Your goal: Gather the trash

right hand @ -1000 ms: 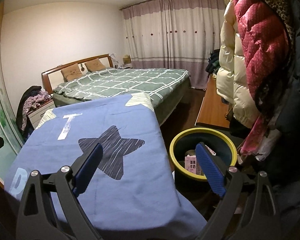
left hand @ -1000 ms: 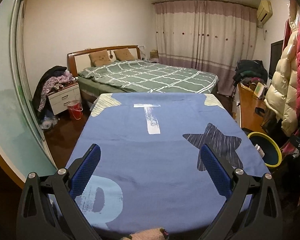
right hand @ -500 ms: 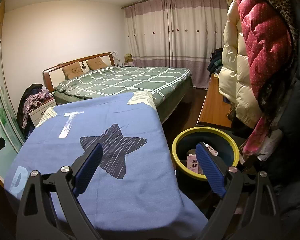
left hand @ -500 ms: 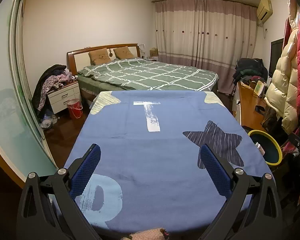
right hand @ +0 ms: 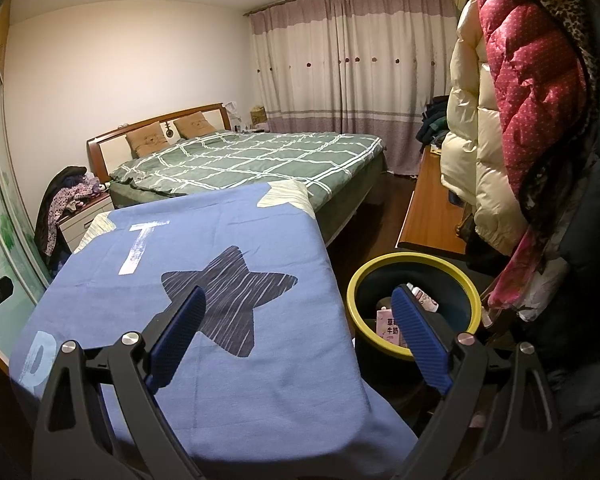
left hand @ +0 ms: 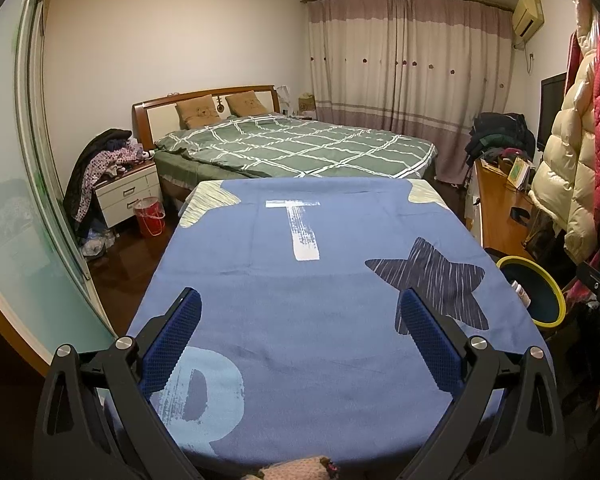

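Note:
A dark bin with a yellow rim (right hand: 414, 266) stands on the floor right of the blue-clothed table (right hand: 204, 264). Inside it lie a pink carton (right hand: 385, 322) and a small bottle (right hand: 423, 299). The bin also shows at the right of the left wrist view (left hand: 534, 276). My right gripper (right hand: 298, 326) is open and empty, held above the table's right edge and the bin. My left gripper (left hand: 300, 332) is open and empty above the near part of the table (left hand: 300, 280). No loose trash shows on the cloth.
A green checked bed (left hand: 296, 148) lies beyond the table. A white nightstand with clothes (left hand: 126, 188) and a red bucket (left hand: 150, 216) stand at the left. A wooden desk (left hand: 500, 208) and hanging coats (right hand: 520, 100) fill the right side.
Both grippers have risen and tilted slightly, so the table and bin sit a little lower in view. Both stay open and empty.

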Motion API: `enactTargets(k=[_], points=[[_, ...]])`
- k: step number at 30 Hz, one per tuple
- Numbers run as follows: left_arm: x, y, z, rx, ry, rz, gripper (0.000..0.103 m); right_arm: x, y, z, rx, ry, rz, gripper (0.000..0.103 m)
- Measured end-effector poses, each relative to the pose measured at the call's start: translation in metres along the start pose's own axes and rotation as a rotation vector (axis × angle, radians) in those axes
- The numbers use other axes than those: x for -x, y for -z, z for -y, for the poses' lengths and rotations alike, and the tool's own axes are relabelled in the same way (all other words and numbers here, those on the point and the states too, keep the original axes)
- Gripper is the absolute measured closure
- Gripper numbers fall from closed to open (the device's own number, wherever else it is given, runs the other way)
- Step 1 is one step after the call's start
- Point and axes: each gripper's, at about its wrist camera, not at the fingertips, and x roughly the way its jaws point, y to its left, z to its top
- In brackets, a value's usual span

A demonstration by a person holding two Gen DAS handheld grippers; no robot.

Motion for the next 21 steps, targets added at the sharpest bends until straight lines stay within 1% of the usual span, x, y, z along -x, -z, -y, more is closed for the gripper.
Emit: enactTargets(k=[21], points=[[-0.0085, 0.0042, 0.0065, -0.012, -0.003, -0.024, 0.005, -0.0004, -0.0002, -0.0004, -0.001, 0.001, 0.0, 0.013]])
